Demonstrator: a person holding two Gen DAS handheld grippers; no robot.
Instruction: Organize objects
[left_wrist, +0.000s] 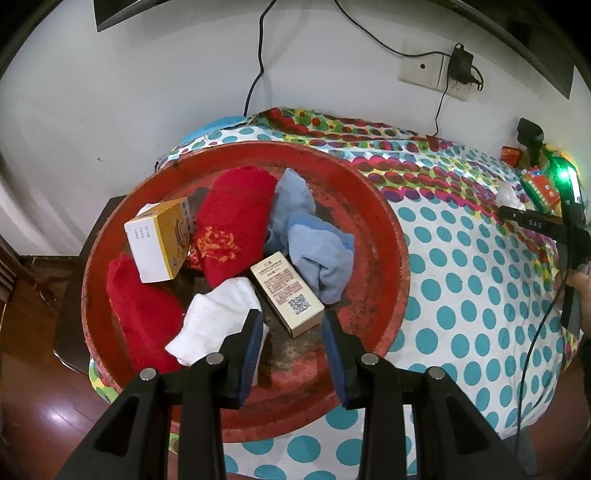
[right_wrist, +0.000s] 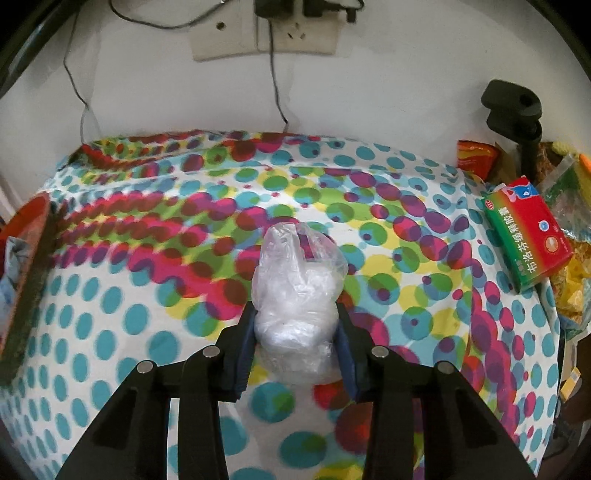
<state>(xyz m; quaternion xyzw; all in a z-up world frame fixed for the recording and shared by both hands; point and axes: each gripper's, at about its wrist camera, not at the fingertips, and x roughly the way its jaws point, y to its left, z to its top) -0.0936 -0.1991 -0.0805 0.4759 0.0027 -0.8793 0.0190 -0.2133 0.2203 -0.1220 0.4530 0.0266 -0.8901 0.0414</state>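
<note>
Right gripper (right_wrist: 295, 328) clamped on plastic bag (right_wrist: 297, 288) at frame centre, left gripper (left_wrist: 291, 332) open and empty above red tray (left_wrist: 369, 206), lower centre.

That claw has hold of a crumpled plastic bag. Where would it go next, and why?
Probably lift and carry it left to the red tray. The right gripper is shut on the plastic bag, and the tray already holds socks and boxes, while the left gripper hangs open above it.

Left hand-held gripper (left_wrist: 291, 332) parted, right hand-held gripper (right_wrist: 295, 328) clamped, both angled downward
</note>
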